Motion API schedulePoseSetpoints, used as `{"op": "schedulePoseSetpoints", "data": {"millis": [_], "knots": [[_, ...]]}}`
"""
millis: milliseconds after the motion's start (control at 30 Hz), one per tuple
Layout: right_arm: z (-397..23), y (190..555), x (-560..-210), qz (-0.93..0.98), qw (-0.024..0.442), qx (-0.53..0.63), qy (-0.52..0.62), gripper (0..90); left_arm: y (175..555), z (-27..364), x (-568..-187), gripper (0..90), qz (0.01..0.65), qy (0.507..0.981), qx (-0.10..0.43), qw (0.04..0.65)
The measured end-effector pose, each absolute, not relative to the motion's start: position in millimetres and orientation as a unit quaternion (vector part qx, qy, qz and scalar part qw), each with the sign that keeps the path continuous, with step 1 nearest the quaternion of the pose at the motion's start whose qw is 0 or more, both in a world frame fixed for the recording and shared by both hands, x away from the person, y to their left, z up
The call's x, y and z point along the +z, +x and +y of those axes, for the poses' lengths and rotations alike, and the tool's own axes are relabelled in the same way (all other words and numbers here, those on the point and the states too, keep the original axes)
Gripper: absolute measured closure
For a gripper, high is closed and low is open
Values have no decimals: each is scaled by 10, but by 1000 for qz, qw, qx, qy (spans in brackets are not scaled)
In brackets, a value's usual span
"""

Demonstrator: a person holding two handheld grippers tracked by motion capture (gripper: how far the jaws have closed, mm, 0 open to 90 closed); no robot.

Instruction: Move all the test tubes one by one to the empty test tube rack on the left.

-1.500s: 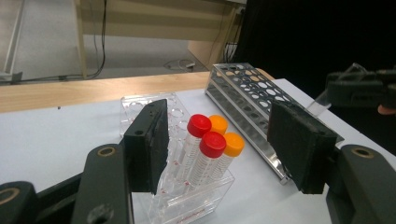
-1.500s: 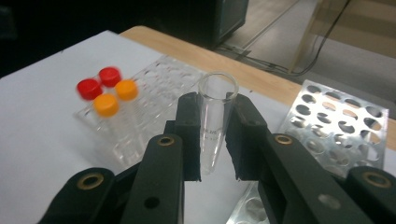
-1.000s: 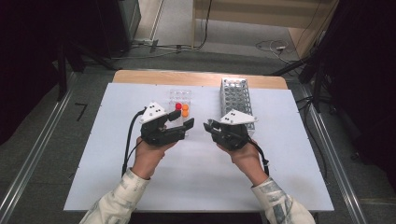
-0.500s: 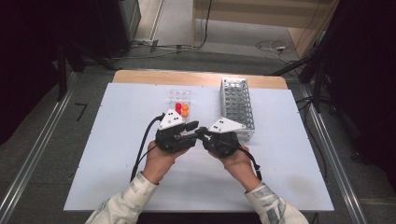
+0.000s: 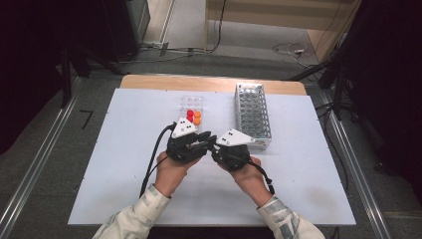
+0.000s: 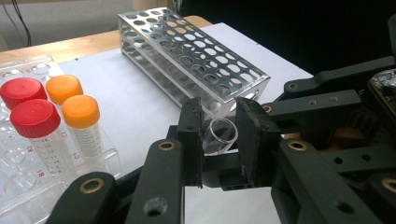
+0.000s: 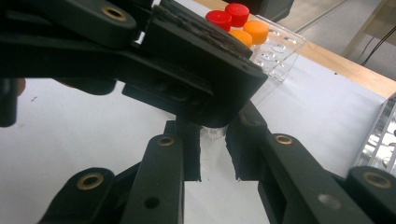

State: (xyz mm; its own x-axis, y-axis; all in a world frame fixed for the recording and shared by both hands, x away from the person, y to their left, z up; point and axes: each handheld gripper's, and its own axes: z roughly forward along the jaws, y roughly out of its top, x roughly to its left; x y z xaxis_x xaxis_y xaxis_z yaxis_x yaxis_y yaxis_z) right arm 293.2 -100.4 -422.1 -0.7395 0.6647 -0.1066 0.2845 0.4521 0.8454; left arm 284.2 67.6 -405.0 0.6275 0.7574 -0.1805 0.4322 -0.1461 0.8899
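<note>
Passing the clear tube (image 6: 219, 136) across: left gripper (image 6: 218, 140) has just closed on it, right gripper (image 7: 213, 144) clamps it, so release right only once left feels firm.

Right tool (image 7: 213, 154): black jaws clamped on a clear plastic tube (image 7: 212, 136). Left tool (image 7: 187, 74) crosses just above, over the tube's upper end. Behind, red and orange screw caps (image 7: 236, 21) in a clear plastic tray (image 7: 280, 44) on the white worktop (image 7: 70, 140).
</note>
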Motion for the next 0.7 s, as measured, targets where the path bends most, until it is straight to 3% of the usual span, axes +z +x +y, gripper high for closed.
{"op": "schedulePoseSetpoints", "data": {"millis": [467, 700], "knots": [[-999, 2934, -4258, 823, 213, 440, 290, 723, 2831, 679, -4053, 773, 392, 749, 179, 503], [-987, 2942, -4271, 826, 200, 442, 287, 568, 2822, 689, -4028, 775, 389, 746, 176, 511]]}}
